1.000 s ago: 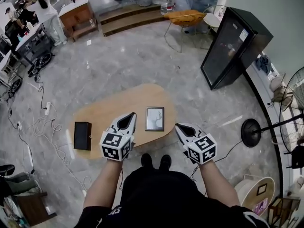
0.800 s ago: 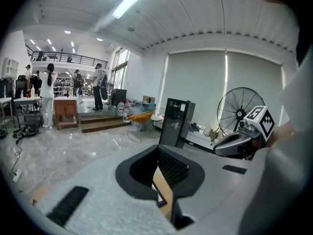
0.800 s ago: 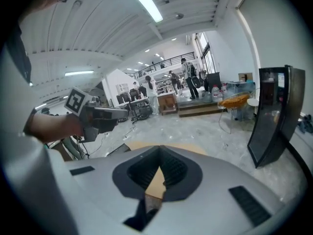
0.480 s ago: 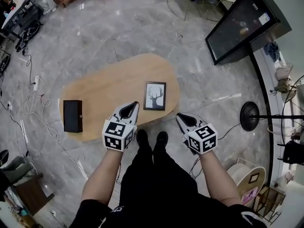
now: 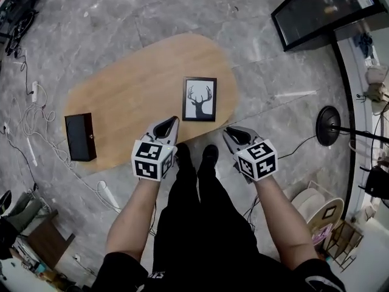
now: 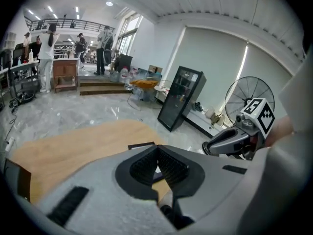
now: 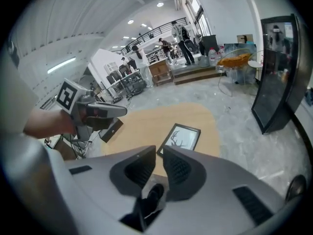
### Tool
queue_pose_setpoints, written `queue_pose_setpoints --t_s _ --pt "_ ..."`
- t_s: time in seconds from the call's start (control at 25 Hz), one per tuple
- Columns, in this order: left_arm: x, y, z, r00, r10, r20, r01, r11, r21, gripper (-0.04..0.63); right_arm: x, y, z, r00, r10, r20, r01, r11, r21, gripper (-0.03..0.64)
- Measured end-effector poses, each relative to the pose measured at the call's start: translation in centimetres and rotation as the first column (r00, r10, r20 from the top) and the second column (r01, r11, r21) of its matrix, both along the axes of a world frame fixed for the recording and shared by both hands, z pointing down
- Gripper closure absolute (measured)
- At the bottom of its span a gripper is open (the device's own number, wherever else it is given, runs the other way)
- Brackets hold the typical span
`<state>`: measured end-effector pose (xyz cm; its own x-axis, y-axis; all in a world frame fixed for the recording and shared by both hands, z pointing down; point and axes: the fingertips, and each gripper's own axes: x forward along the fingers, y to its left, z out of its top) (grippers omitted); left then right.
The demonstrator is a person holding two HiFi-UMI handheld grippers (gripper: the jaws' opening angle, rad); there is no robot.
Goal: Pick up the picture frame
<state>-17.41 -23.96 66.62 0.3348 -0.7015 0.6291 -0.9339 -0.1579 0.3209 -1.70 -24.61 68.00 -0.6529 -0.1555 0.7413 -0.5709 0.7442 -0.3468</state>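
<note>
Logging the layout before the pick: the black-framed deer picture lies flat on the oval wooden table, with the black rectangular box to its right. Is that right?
No. The head view shows the black rectangular box to the left of the black-framed deer picture, both flat on the oval wooden table.

The picture frame (image 5: 199,99) has a black border around a white sheet printed with a black antlered deer head. The table (image 5: 134,84) is pale honey-coloured wood with a faint grain. The box (image 5: 80,137) is plain black. The floor (image 5: 121,17) is grey stone tile, mottled and veined with white. The person's trousers (image 5: 194,224) and shoes (image 5: 209,156) are black, as are the round stand base (image 5: 329,125) and the glass-fronted cabinet (image 5: 316,8)
</note>
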Motion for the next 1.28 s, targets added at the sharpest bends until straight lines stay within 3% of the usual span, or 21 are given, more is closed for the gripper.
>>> queue_pose_setpoints --t_s 0.28,0.52,0.84,1.08,1.28 --pt "0.2 -0.5 8.3 0.998 -0.02 -0.059 0.013 0.994 -0.111 0.584 0.0 -0.2 7.7 0.998 -0.007 -0.07 0.003 0.998 -0.058 0.555" --pt "0.3 -0.1 14.4 0.998 0.002 -0.059 -0.013 0.981 -0.193 0.583 0.5 -0.8 14.1 0.992 -0.006 -0.125 -0.008 0.994 -0.111 0.548" --pt "0.3 -0.6 19.3 0.998 0.008 -0.062 -0.022 0.974 -0.227 0.529 -0.1 -3.2 19.8 0.983 0.016 -0.183 -0.039 0.991 -0.126 0.538" --pt "0.1 -0.5 21.9 0.998 0.011 -0.064 -0.027 0.967 -0.254 0.504 -1.1 -4.1 22.6 0.977 0.031 -0.212 -0.065 0.985 -0.158 0.492" --pt "-0.8 -0.2 23.0 0.998 0.004 -0.064 -0.021 0.964 -0.267 0.495 -1.5 -4.5 24.1 0.957 0.04 -0.286 -0.089 0.983 -0.161 0.494"
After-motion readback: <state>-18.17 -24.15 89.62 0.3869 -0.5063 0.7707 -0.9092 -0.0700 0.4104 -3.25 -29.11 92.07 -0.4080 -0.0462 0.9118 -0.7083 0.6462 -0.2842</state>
